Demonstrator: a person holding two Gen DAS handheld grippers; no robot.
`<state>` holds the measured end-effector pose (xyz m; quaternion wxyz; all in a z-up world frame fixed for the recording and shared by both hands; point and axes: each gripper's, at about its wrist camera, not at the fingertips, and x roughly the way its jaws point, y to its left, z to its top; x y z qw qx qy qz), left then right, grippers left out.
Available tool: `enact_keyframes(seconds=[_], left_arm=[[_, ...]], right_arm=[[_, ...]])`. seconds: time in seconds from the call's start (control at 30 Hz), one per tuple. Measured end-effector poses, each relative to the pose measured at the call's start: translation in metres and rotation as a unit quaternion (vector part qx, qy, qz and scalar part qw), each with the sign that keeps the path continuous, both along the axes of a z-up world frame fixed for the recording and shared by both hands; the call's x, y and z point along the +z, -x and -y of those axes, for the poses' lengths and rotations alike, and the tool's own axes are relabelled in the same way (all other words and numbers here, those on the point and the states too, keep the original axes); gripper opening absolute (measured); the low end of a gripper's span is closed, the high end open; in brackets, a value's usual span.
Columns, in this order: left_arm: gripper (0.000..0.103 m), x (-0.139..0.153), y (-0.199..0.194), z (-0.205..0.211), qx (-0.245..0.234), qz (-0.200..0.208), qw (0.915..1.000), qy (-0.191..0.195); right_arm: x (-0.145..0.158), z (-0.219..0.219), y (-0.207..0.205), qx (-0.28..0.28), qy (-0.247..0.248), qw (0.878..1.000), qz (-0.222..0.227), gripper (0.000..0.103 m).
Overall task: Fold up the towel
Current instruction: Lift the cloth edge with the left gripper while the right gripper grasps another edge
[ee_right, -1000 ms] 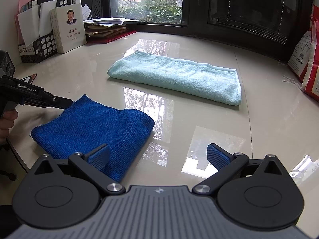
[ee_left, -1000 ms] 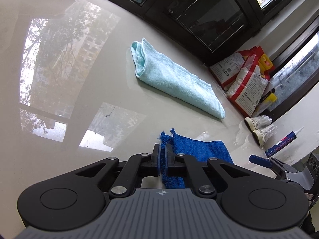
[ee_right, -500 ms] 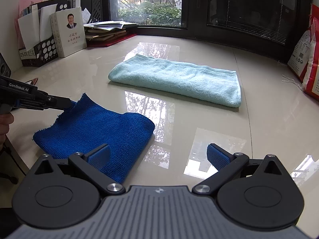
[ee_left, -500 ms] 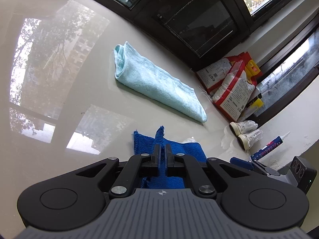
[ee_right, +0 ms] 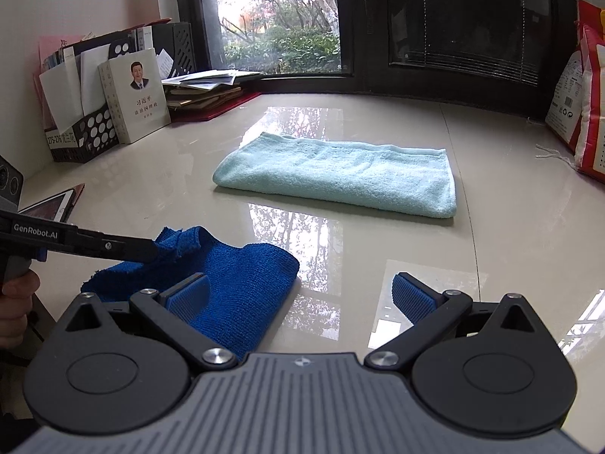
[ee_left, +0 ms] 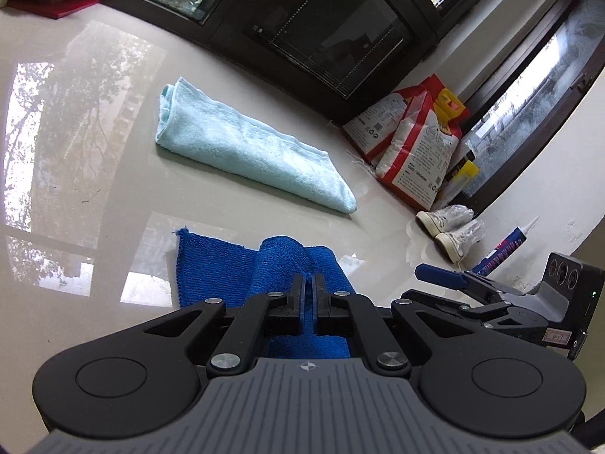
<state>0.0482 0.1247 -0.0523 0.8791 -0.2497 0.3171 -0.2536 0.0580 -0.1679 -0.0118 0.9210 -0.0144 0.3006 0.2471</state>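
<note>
I see the glossy cream stone tabletop [ee_right: 378, 249] filling most of both views, with window reflections across it. In the middle of the right wrist view lies the pale aqua terry towel [ee_right: 340, 172], folded into a long flat rectangle, well apart from both tools. Below it, at lower left of that frame, sits the task's thing, the deep blue knitted cloth towel [ee_right: 242, 287]: most of it lies flat on the tabletop, while one corner is lifted and curled over the rest. In the left wrist view the same blue towel [ee_left: 227, 268] is at lower centre, a rolled hump of it rising just ahead of my fingers.

My left gripper [ee_left: 309, 283] has its fingers pressed together on that raised corner, with a strip of blue fabric showing between them; the right wrist view shows it [ee_right: 149, 251] from the side, coming in from the left edge and biting the corner.

My right gripper [ee_right: 298, 297] stands with its blue ribbed pads wide apart, holding nothing; the left pad [ee_right: 189, 299] hangs over the blue towel, though I cannot tell whether it touches.
</note>
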Motion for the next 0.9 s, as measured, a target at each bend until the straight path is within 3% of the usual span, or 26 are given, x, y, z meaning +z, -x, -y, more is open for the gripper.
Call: enact_keyframes(seconds=[0.23,0.53,0.77,0.9], left_arm=[[0.004,-0.001,0.013,0.017,-0.009,0.012,0.9994,-0.030],[0.004,-0.002,0.019,0.018,-0.016,0.017,0.9994,-0.026],[0.004,0.009,0.022,-0.002,0.018,0.029,0.9994,-0.007],[0.004,0.012,0.022,-0.012,0.030,0.032,0.9990,-0.006]], right_arm=[[0.001,0.003,-0.001,0.002,-0.035,0.999,-0.011,0.101],[-0.007,-0.003,-0.006,0.018,-0.079,0.996,-0.046,0.068],[-0.013,-0.022,-0.016,0.062,-0.105,0.990,-0.073,0.037],[-0.016,-0.034,-0.023,0.081,-0.119,0.986,-0.089,0.036]])
